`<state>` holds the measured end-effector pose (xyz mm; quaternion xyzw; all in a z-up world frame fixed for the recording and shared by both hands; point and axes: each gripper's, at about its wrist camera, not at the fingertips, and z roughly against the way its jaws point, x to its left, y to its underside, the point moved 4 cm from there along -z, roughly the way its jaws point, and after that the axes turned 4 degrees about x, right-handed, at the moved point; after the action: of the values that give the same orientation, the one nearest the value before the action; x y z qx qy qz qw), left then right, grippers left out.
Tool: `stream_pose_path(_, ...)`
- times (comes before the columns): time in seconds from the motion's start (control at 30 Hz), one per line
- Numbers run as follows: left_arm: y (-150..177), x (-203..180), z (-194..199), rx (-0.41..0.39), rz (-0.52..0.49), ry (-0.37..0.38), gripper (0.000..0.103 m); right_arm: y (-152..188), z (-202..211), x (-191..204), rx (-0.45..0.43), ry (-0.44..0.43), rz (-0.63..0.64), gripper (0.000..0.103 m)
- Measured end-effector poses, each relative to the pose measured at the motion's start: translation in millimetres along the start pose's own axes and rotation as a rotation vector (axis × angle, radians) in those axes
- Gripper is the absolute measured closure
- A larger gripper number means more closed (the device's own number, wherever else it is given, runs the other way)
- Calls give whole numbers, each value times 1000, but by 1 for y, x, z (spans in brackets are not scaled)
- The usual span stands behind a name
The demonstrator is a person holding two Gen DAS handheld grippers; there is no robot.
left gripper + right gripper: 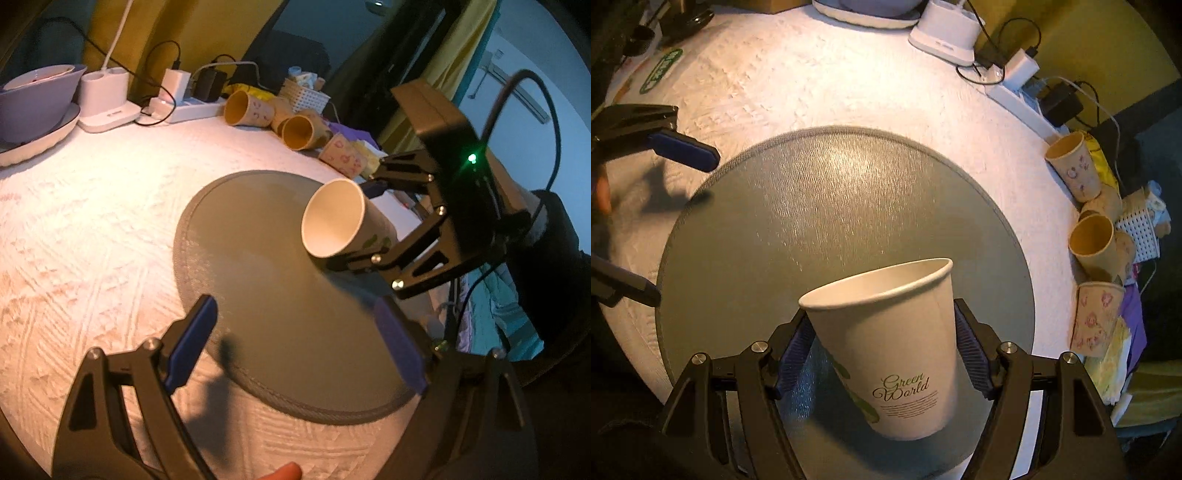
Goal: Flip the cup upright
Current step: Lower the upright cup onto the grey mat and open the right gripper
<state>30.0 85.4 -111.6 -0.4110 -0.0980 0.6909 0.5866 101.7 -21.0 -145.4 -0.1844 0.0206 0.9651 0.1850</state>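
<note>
A white paper cup [897, 354] printed "Green World" is held between the blue pads of my right gripper [886, 347], which is shut on it. The cup is tilted, mouth up and away from me, just above the round grey mat [831, 206]. In the left wrist view the cup [334, 221] shows its open mouth at the mat's [266, 295] right side, with the right gripper [354, 225] clamped around it. My left gripper [295, 339] is open and empty over the near edge of the mat. It also shows in the right wrist view [650, 218] at the left.
Several paper cups [295, 125] lie and stand along the table's far right edge beside a white basket [304, 94]. A power strip [188, 107] with chargers, a white lamp base [105, 99] and a purple bowl [37, 92] sit at the back. The tablecloth [92, 229] is white and textured.
</note>
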Motion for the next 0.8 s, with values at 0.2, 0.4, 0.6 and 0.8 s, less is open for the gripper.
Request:
stream_pose_path(0.2, 0, 6, 1, -3, 21, -6, 15, -9, 18, -17, -120, -26, -118, 30)
stream_pose_path(0.4, 2, 5, -5, 16, 16, -26, 15, -10, 42, -41, -339, -144, -369, 30)
stream_pose_path(0.6, -2, 6, -2, 3, 22, -84, 15, 7, 43, -51, -555, -312, -593, 30)
stream_pose_path(0.8, -11, 5, -2, -15, 22, -122, 15, 24, 29, -51, -569, -326, -648, 29)
